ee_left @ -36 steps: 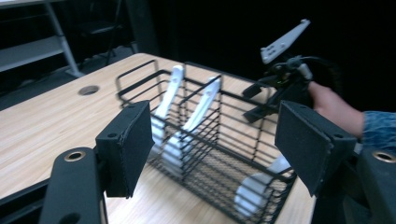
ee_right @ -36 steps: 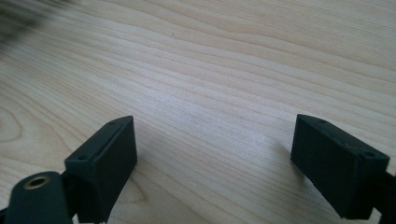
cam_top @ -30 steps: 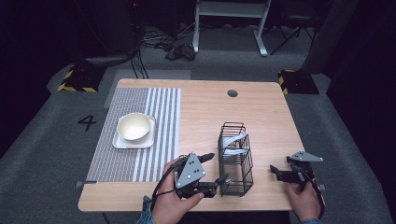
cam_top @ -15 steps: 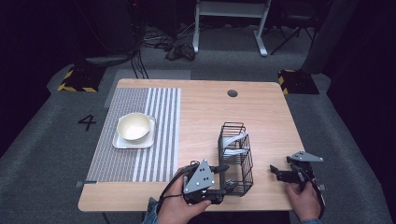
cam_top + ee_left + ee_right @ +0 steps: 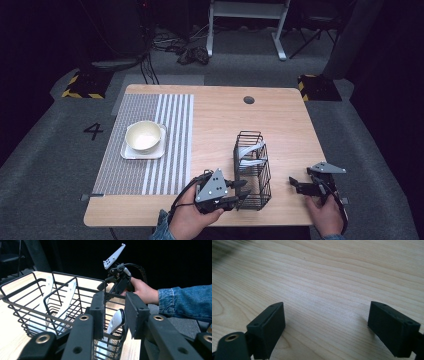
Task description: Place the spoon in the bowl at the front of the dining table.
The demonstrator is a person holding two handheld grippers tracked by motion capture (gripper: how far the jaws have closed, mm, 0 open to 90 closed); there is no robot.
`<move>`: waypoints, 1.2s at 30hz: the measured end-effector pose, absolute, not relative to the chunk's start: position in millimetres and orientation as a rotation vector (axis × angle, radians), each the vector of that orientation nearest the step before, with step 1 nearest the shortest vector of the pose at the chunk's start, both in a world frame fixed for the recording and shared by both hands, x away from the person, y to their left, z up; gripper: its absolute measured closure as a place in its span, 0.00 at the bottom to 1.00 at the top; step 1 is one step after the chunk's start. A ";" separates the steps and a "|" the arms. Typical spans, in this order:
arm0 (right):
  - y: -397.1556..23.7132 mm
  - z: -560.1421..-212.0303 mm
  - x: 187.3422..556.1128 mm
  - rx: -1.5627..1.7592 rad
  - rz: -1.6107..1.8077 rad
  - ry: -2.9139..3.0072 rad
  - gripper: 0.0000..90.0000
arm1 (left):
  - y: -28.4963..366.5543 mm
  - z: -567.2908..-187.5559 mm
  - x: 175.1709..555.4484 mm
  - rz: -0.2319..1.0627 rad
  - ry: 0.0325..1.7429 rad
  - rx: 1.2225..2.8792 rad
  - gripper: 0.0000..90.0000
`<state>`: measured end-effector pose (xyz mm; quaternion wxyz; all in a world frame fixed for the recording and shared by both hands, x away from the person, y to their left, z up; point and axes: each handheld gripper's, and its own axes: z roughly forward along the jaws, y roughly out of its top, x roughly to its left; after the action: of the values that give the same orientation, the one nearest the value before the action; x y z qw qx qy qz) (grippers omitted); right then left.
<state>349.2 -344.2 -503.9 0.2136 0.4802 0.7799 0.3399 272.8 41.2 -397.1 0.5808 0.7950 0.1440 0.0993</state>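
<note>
A: How much of the left tongs (image 5: 239,191) can be made out at the near end of the wire basket (image 5: 252,170)?

B: From above, the grey plate and the hand cover most of them. In the left gripper view the two black jaws straddle the basket's near corner, one pad inside the rim, one outside. They have just been closing with the wire between them, but whether the pads already press on it cannot be told.

A: And the basket's load?

B: White plastic utensils (image 5: 113,322), leaning in the compartments. Three handles can be counted in the left gripper view; their lower ends are lost behind the mesh, so their kind stays unclear. The basket stands on the bare wood of the tabletop (image 5: 220,120), right of the striped placemat (image 5: 150,142).

A: The right tongs (image 5: 298,185)?

B: Spread wide, nothing between them, low over bare wood beside the basket's right side, apart from it. The right hand is cut off by the bottom edge of the high view.

A: The rest of the count?

B: One cream bowl (image 5: 144,136) on one square plate (image 5: 129,152), one placemat, one basket, two pairs of tongs.
</note>
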 end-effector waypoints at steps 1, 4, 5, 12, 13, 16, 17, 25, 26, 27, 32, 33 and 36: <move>-344.2 -503.9 349.2 1.334 0.943 2.164 0.16 | 41.6 -397.3 274.3 0.232 0.339 1.861 0.80; -344.2 -503.9 349.2 1.333 0.943 2.164 0.16 | 41.3 -398.1 278.4 0.238 0.343 1.865 0.84; -344.2 -503.9 349.2 1.334 0.943 2.164 0.16 | 40.9 -398.6 279.4 0.237 0.343 1.867 0.85; -344.2 -503.8 349.1 1.334 0.943 2.165 0.16 | 36.2 -406.8 287.7 0.216 0.337 1.876 0.87; -344.3 -503.8 349.2 1.333 0.943 2.165 0.16 | 35.8 -407.7 288.4 0.213 0.330 1.877 0.88; -344.3 -503.9 349.2 1.332 0.943 2.165 0.16 | 35.1 -410.1 290.5 0.213 0.303 1.871 0.89; -344.2 -503.8 349.2 1.333 0.942 2.165 0.16 | 35.4 -410.8 291.5 0.212 0.298 1.869 0.89; -344.3 -503.9 349.2 1.332 0.943 2.165 0.16 | 37.6 -413.2 296.6 0.232 0.298 1.849 0.90; -344.2 -503.9 349.1 1.333 0.942 2.165 0.16 | 37.9 -413.4 297.5 0.242 0.302 1.845 0.91; -344.3 -503.9 349.2 1.332 0.943 2.165 0.16 | 37.9 -413.7 298.6 0.244 0.305 1.841 0.92; -344.2 -503.8 349.1 1.333 0.943 2.165 0.16 | 37.9 -412.1 303.0 0.265 0.320 1.847 0.93; -344.2 -503.9 349.2 1.332 0.943 2.165 0.16 | 37.8 -411.4 303.7 0.268 0.319 1.853 0.93; -344.2 -503.9 349.2 1.332 0.943 2.165 0.16 | 37.4 -410.3 304.7 0.271 0.324 1.857 0.94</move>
<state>349.2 -344.2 -503.9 0.2135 0.4801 0.7801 0.3397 304.7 37.4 -410.3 0.5798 0.7945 0.1385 0.1161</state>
